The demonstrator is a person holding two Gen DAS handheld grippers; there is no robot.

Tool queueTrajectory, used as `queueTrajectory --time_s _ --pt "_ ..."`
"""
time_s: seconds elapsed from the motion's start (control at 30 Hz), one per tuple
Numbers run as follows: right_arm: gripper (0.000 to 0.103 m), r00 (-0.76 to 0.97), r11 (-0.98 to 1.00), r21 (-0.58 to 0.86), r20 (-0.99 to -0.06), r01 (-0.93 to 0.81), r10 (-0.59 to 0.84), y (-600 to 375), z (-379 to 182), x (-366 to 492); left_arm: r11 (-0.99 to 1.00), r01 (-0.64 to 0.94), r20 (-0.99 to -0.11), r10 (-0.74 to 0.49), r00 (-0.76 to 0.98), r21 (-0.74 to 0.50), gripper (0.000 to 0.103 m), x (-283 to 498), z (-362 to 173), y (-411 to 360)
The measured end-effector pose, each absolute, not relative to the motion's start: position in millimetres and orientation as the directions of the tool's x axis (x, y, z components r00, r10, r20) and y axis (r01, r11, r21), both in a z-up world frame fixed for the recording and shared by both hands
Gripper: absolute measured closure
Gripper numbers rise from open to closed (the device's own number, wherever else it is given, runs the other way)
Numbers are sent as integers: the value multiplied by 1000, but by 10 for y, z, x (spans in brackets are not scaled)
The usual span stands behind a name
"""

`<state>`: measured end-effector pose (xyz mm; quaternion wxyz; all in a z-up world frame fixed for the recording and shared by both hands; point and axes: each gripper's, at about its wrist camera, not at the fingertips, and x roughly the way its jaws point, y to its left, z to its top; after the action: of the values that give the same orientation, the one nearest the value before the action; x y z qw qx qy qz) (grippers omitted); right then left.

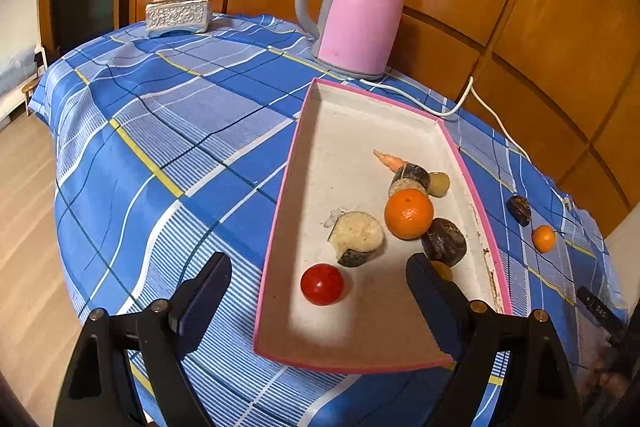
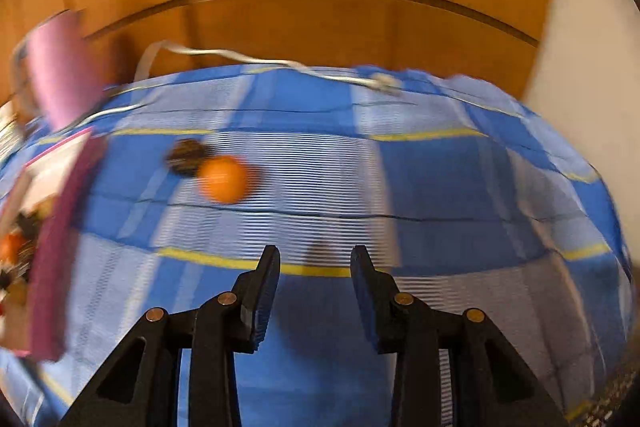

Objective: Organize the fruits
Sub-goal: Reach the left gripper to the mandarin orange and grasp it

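I am looking left to right across the surface, draped in a blue checked cloth. At ten o'clock in the left view a tissue box is standing well clear of everything; at twelve o'clock a pink kettle is sitting just behind the far end of the tray. The tray is running lengthwise from six toward twelve o'clock, with the tomato, a large orange and several cut dark-skinned pieces lying in its near half.

I am holding the left gripper wide open and empty, its jaws straddling the near left rim of the tray with the tomato just ahead between them.

Outside the tray, at three o'clock in the left view, two things are waiting on the cloth: a dark piece and a small orange, near each other but apart from the tray's right rim.

In the right view, which is smeared with blur, the small orange is lying at eleven o'clock from the right gripper, with the dark piece touching or just behind it. The right gripper's jaws are standing partly open with nothing between them. The right hand looks the nearer one for these two.

Bare cloth is lying open between gripper and orange; the surface's far edge and the white cord are running beyond at twelve o'clock, and the tray's pink wall is closing in at nine.
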<state>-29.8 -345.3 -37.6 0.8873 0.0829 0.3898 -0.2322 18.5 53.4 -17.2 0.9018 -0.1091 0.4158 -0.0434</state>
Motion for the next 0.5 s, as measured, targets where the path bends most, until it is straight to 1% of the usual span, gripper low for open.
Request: queueTrajectory --time_s 0.07,0.2,0.3,0.37,0.4,0.5 --pt "66 545 830 -47 -733 555 -407 -3641 -404 -366 972 -4 -737 -176 652 -236 13 191 -145 522" --pt "66 474 753 -79 -732 654 -489 -3892 -461 -494 972 20 -731 -191 656 -236 14 202 -84 473" --pt "66 439 717 -87 -738 692 -513 -4029 -527 -572 968 65 -711 -224 666 -243 14 210 11 398" --pt "66 427 707 -73 -752 704 -502 -4116 -594 -617 965 111 -695 -249 674 -237 14 205 99 306" --pt "64 438 705 -55 -748 707 -498 -4136 -606 -641 962 144 -689 -267 673 -232 14 212 146 238" --pt "64 445 704 -64 -733 707 -514 -4121 -628 -651 943 240 -673 -332 661 -230 15 229 275 16"
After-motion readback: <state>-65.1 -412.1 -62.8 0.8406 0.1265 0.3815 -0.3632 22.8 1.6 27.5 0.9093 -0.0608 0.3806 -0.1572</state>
